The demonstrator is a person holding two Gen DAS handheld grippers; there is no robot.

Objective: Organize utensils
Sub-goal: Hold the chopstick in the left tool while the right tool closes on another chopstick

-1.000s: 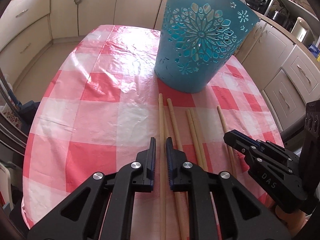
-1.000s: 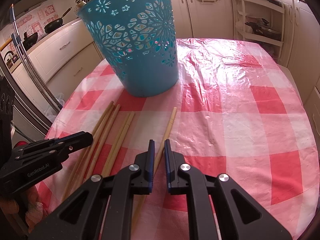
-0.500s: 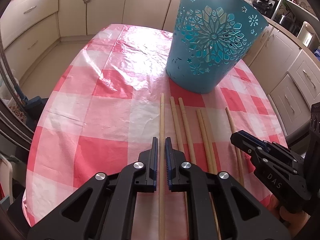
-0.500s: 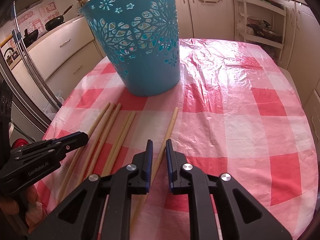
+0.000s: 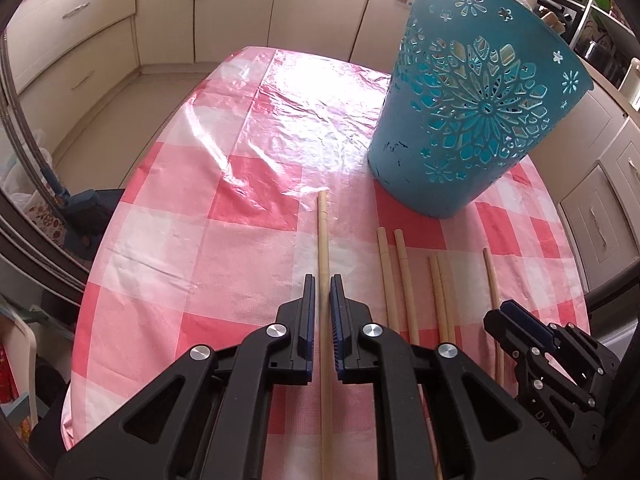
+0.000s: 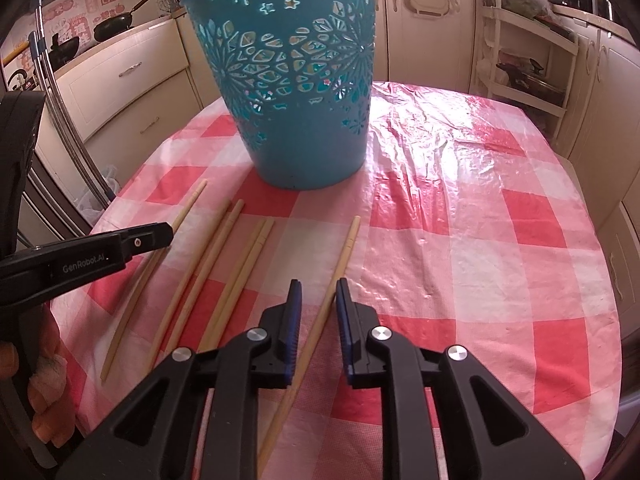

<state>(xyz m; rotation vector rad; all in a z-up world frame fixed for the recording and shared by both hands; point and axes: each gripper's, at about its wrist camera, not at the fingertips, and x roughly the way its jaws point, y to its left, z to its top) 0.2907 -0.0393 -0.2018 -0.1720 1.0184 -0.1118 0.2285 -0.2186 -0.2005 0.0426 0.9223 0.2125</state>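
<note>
1. I see six wooden chopsticks (image 6: 208,264) lying flat, roughly parallel, near the basket's foot.
2. The teal basket (image 6: 296,92) stands upright, its wall cut with flower patterns.
3. The leftmost stick (image 5: 323,256) and the rightmost stick (image 6: 340,264) lie apart from the middle four.

My left wrist view: sits just behind left gripper (image 5: 321,294), looks forward and steeply down along fingers, close over tablecloth (image 5: 192,216). My right wrist view: same mount behind right gripper (image 6: 318,298), equally near, tilted down. Shared ground: teal basket (image 5: 466,120) ahead of both tongs, row of chopsticks (image 6: 216,264) between them. Each view catches other gripper at its edge.
</note>
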